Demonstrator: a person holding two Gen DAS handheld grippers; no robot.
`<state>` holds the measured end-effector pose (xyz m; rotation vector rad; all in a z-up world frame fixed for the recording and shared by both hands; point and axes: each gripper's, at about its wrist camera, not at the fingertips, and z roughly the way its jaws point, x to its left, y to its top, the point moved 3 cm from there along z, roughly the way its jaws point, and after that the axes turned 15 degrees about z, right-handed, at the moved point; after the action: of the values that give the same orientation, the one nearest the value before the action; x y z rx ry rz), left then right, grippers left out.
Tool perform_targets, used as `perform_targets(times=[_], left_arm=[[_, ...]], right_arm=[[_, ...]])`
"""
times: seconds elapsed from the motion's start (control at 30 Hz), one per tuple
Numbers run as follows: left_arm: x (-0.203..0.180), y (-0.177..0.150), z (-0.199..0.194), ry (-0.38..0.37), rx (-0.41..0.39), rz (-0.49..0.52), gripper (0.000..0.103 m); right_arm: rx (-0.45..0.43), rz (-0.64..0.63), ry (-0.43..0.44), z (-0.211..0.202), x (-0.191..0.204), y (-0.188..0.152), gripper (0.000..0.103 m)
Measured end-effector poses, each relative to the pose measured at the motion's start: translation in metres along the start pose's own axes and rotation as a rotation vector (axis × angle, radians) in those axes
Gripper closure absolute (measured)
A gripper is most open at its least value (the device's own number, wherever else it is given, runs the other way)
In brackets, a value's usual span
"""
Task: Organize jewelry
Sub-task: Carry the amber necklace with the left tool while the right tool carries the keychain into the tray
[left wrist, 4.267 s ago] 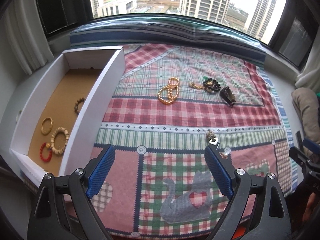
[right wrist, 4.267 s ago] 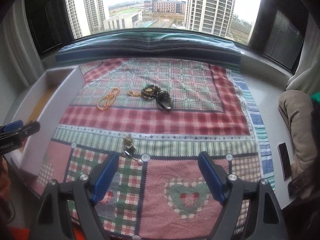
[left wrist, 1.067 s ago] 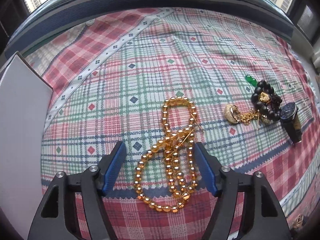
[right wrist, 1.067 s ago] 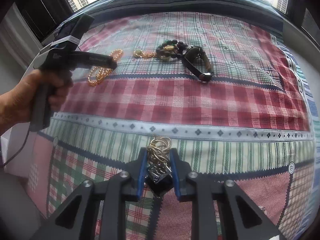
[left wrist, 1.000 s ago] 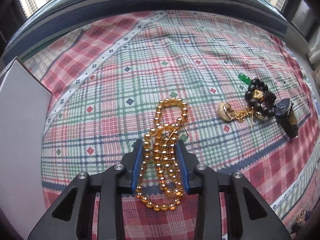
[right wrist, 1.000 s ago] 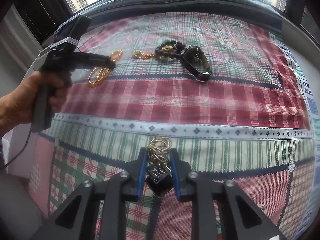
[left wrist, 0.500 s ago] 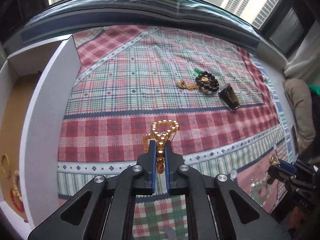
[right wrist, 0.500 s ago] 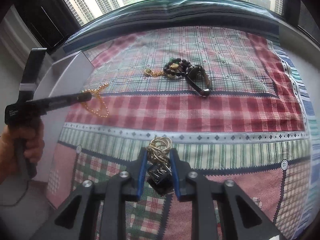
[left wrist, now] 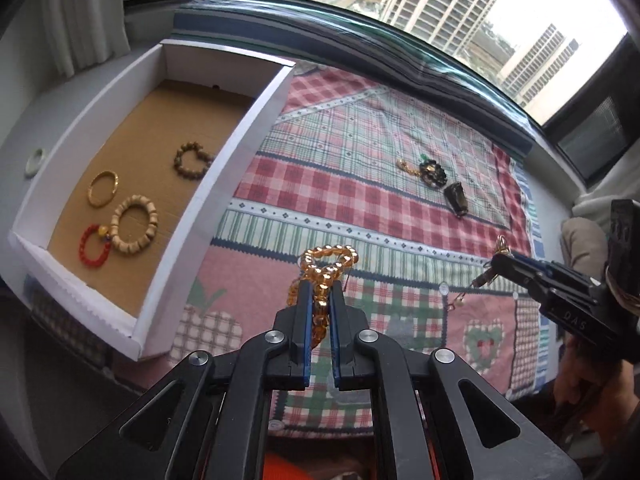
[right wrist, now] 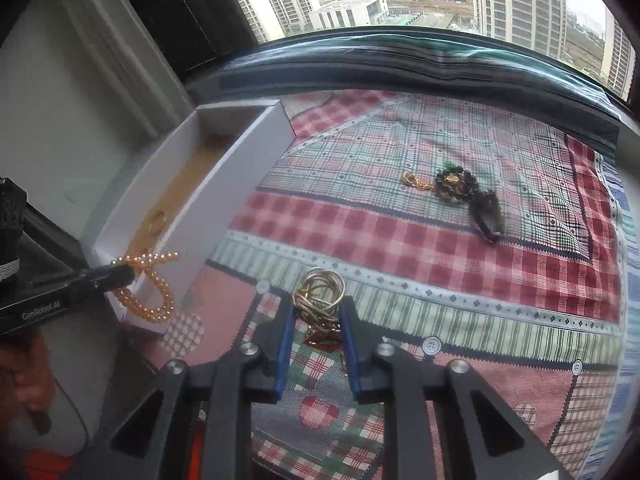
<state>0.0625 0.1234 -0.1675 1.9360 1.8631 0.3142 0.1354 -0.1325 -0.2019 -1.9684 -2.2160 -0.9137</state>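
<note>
My left gripper is shut on a string of amber beads and holds it in the air over the patchwork cloth, to the right of the white box. From the right wrist view the amber beads dangle by the box's near corner. My right gripper is shut on a bundle of gold rings and chain, lifted above the cloth. In the left wrist view the right gripper shows at the right edge, chain hanging from it.
The box holds a gold bangle, a wooden bead bracelet, a red bracelet and a brown bead bracelet. On the far cloth lie a dark bead bracelet with gold chain and a dark watch.
My left gripper closed on the amber beads, lifted them off the cloth and carried them toward the box. My right gripper rose with the gold bundle still between its jaws.
</note>
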Motion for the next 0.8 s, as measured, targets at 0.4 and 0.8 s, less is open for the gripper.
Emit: perform_targets(times=[0.4,0.8], left_arm=[[0.107,-0.011,-0.051,0.176,-0.068,-0.293,0.098],[0.213,0.048,-0.012,0.22,-0.079,-0.385,0.098]], right_arm=[[0.09,-0.253,0.156,0.013,0.127,0.025,0.08],[0.167,-0.384,0.325,0.099,0.267,0.094,0.08]])
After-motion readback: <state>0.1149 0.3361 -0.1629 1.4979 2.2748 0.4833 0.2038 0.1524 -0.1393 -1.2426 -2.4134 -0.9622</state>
